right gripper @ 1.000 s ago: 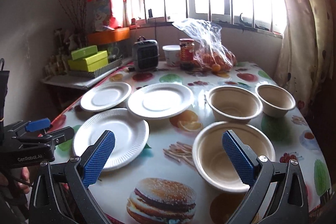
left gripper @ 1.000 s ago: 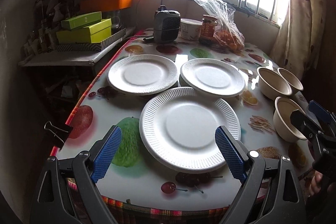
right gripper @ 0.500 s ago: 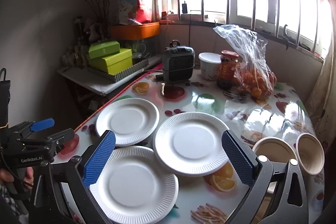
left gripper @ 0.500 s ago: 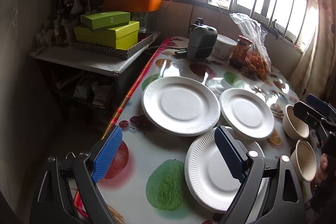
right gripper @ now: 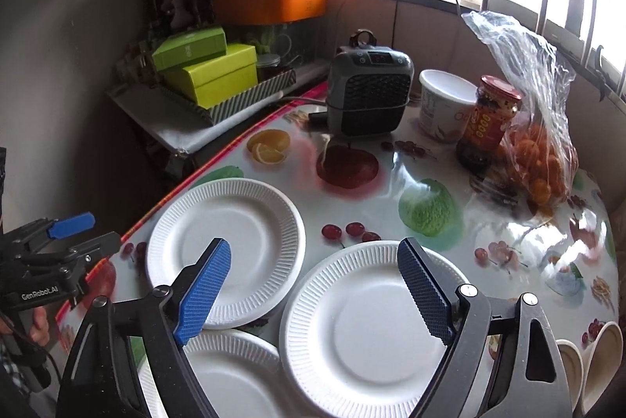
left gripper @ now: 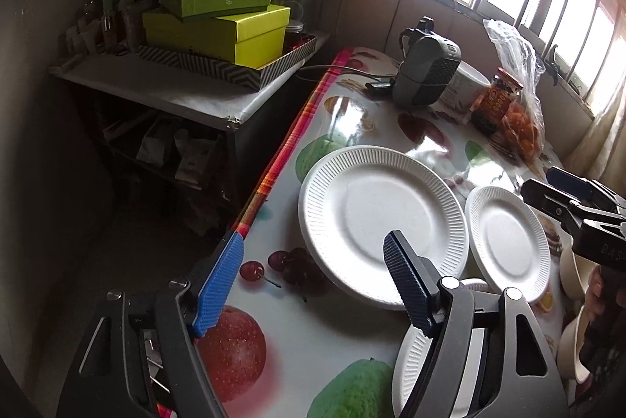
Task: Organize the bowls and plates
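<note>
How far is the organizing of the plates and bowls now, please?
Done: nothing visible; the three plates, far left, right and near, only overlap at the rims, unstacked. In hand: nothing; the left gripper and right gripper hover over the plates, jaws closing on nothing. Left: stacking the plates and gathering the bowls at the table's right edge.

"genrobot.ai" on the left tool [right gripper: 84, 234].
</note>
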`<state>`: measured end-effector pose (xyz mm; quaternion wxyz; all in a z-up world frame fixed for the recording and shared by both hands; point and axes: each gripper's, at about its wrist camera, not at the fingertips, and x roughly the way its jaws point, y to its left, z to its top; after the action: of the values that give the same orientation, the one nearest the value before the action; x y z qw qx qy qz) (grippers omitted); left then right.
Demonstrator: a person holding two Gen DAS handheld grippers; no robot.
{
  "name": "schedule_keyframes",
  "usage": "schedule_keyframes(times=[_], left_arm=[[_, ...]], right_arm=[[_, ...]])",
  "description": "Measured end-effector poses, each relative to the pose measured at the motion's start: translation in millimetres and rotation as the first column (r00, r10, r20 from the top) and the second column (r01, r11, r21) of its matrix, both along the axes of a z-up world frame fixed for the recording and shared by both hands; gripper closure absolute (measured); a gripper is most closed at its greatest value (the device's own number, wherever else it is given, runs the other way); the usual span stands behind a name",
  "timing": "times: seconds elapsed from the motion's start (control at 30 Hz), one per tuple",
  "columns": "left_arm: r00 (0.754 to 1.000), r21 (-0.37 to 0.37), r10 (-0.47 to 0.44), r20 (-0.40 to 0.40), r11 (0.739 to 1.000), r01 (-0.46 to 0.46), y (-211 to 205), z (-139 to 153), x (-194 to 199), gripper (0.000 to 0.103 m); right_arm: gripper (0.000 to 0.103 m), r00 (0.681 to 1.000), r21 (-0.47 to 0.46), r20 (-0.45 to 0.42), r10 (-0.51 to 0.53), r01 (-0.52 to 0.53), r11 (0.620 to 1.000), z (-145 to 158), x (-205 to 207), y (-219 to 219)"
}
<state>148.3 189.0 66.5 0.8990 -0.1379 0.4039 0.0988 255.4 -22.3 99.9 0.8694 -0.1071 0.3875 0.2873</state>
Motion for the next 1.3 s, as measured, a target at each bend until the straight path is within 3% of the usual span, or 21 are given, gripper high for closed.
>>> schedule_keyframes(times=[0.37, 0.43, 0.67, 0.83, 0.97, 1.1, 1.23, 1.3], left_arm=[[0.997, -0.046, 0.027, -0.069, 0.998, -0.03, 13.6, -27.7, 28.3, 0.036], [0.997, -0.054, 0.02, -0.081, 0.998, -0.025, 14.5, -31.2, 32.3, 0.046], [0.995, -0.055, 0.026, -0.091, 0.998, -0.031, 17.0, -36.6, 39.0, 0.046], [0.994, -0.057, 0.022, -0.106, 0.998, -0.028, 16.3, -41.3, 43.2, 0.058], [0.994, -0.064, 0.019, -0.109, 0.998, -0.026, 15.6, -42.9, 45.0, 0.06], [0.994, -0.065, 0.019, -0.105, 0.998, -0.026, 14.4, -42.9, 45.9, 0.06], [0.994, -0.076, 0.007, -0.106, 0.997, -0.015, 13.0, -43.9, 46.8, 0.071], [0.994, -0.068, 0.004, -0.107, 0.998, -0.012, 10.6, -44.2, 47.8, 0.072]], right_arm=[[0.037, 0.993, -0.051, -0.114, 0.038, -0.044, 0.998, -51.2, 46.9, 30.1], [0.041, 0.992, -0.05, -0.124, 0.039, -0.045, 0.998, -55.9, 52.2, 32.3], [0.05, 0.985, -0.039, -0.161, 0.062, -0.07, 0.997, -66.4, 59.4, 37.6], [0.059, 0.98, -0.042, -0.183, 0.078, -0.087, 0.995, -74.1, 63.0, 43.4], [0.069, 0.975, -0.026, -0.205, 0.09, -0.097, 0.995, -77.9, 64.0, 44.2], [0.071, 0.972, -0.025, -0.214, 0.1, -0.108, 0.994, -80.7, 63.3, 45.6], [0.076, 0.97, -0.016, -0.217, 0.113, -0.119, 0.993, -80.7, 62.5, 47.3], [0.079, 0.969, -0.013, -0.216, 0.117, -0.122, 0.992, -80.3, 61.7, 48.2]])
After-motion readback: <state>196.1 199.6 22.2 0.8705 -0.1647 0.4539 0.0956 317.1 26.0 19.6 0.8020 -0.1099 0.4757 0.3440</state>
